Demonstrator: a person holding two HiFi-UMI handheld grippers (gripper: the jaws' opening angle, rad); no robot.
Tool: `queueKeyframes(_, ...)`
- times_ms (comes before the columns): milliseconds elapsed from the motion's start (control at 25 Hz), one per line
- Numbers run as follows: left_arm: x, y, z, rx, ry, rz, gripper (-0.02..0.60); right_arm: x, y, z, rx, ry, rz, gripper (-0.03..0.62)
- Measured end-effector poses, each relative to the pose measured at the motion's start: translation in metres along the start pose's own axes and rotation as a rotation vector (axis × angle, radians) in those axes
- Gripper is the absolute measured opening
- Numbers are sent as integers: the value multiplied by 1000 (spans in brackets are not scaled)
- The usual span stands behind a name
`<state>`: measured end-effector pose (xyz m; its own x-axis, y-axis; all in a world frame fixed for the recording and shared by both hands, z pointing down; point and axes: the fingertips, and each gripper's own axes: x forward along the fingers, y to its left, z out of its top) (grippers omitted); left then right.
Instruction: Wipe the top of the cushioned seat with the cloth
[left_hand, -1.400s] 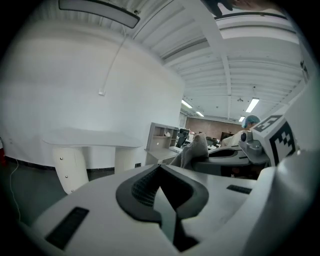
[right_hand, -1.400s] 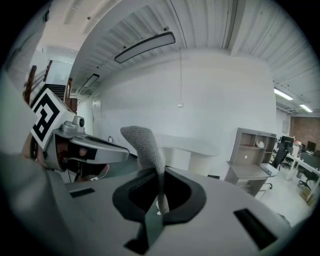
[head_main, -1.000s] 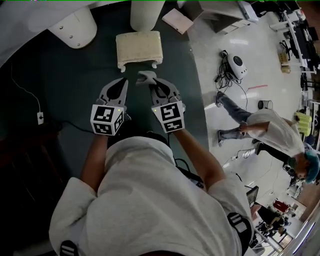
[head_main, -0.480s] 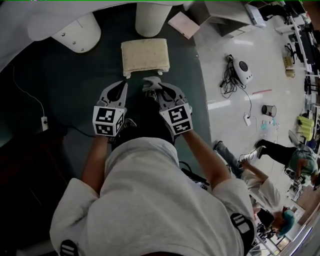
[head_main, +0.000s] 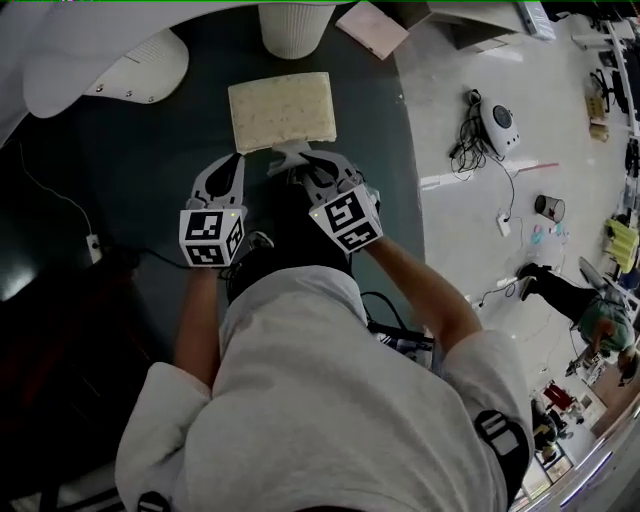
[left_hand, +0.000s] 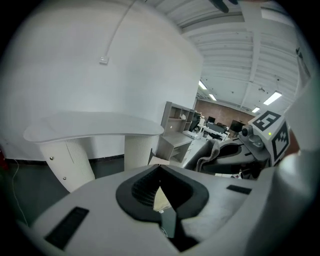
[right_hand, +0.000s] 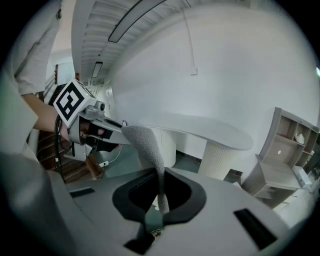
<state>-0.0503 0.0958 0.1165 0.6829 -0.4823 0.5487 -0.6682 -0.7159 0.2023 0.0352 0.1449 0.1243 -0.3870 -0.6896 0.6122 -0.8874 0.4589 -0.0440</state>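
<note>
Your right gripper (head_main: 300, 163) has its fingers clamped on the cloth (head_main: 287, 154), and the cloth sits right at the near edge of the seat (head_main: 282, 110), not yet out over the top. In the right gripper view only a narrow strip of cloth (right_hand: 150, 150) runs through the jaws, the rest curling up above them. That thin hold is the main risk: drag it across the seat's rough cover and the cloth may pull free, or bunch so the hard jaw tips rub the cushion instead.

Your left gripper (head_main: 230, 162) is near the seat's near left corner, fingers closed together on nothing. The seat looks small and light, so a firm push away from you could slide it along the dark mat (head_main: 150, 170). You may want the left gripper against it to steady it.

Just beyond the seat stands a white ribbed pedestal (head_main: 296, 25), the first thing a sliding seat or a long stroke would meet. A second white base (head_main: 130, 65) lies beyond the seat to its left and a flat pinkish board (head_main: 372, 25) beyond it to its right. Well right of the seat, on the pale floor, are a small device with cables (head_main: 497, 118) and a person (head_main: 590, 310). Nothing rests on the seat's top.
</note>
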Motion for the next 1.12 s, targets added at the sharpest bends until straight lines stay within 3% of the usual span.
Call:
queueKeyframes(400, 86, 38, -33, -157, 72, 73, 14, 84, -43, -48, -27, 79, 87, 19)
queueKeyframes(680, 130, 71, -95, -134, 115, 29, 14, 136, -43, -123, 86, 190, 75, 20)
queueKeyframes(920, 168, 88, -143, -130, 128, 6, 14, 179, -40, -161, 49, 249, 95, 20)
queueKeyframes(1120, 192, 108, -173, -204, 109, -8, 14, 235, -44, -159, -12, 240, 155, 20)
